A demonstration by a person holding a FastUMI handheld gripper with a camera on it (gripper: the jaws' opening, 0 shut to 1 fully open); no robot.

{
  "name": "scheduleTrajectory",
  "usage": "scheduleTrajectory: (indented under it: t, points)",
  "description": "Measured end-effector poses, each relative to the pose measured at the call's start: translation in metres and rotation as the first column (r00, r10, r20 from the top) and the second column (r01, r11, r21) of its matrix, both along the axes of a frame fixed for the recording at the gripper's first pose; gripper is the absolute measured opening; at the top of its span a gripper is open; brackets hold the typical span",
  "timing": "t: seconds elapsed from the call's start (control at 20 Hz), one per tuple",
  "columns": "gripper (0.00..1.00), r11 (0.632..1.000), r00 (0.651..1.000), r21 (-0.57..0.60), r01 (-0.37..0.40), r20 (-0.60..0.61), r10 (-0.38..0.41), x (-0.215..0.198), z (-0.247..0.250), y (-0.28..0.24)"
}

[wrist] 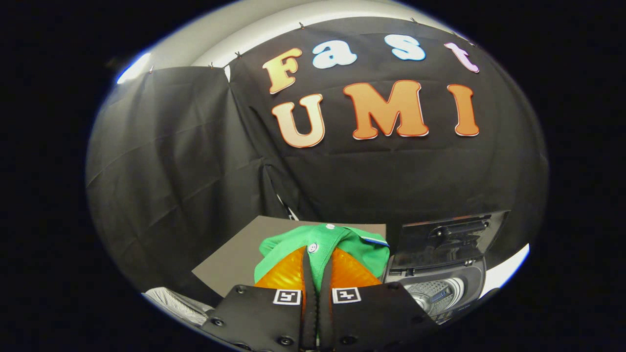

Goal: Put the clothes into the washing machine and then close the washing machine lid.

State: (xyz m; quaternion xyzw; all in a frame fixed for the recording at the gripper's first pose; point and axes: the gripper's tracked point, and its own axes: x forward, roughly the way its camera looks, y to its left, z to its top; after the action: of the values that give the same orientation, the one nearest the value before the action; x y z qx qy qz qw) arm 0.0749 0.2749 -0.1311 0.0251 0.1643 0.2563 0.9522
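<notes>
The tool [317, 274] has its fingers pinched nearly together w/ a fold of the green shirt [326, 249] clamped between them, so it's holding the garment. Shirt bunches up just ahead of the fingertips; white buttons and a bit of blue-trimmed collar show. It hangs over a grey board [230, 259]. Washing machine [440, 288] sits just beside the shirt, to the right, lid [447, 237] standing open and upright, drum visible inside. Some striped fabric [176, 303] lies to the left of the fingers, prob more laundry.
</notes>
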Motion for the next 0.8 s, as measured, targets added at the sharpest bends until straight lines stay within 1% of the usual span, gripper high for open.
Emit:
scheduleTrajectory:
  t: [0.15,0.45,0.8]
  points:
    - [0.10,0.999,0.999,0.001,0.044,0.029,-0.044,0.009,0.016,-0.034]
    - [0.10,0.987,0.985,0.011,0.161,0.059,-0.161,0.033,0.032,-0.109]
    - [0.10,0.958,0.957,0.010,0.286,0.049,-0.286,0.054,0.022,-0.190]
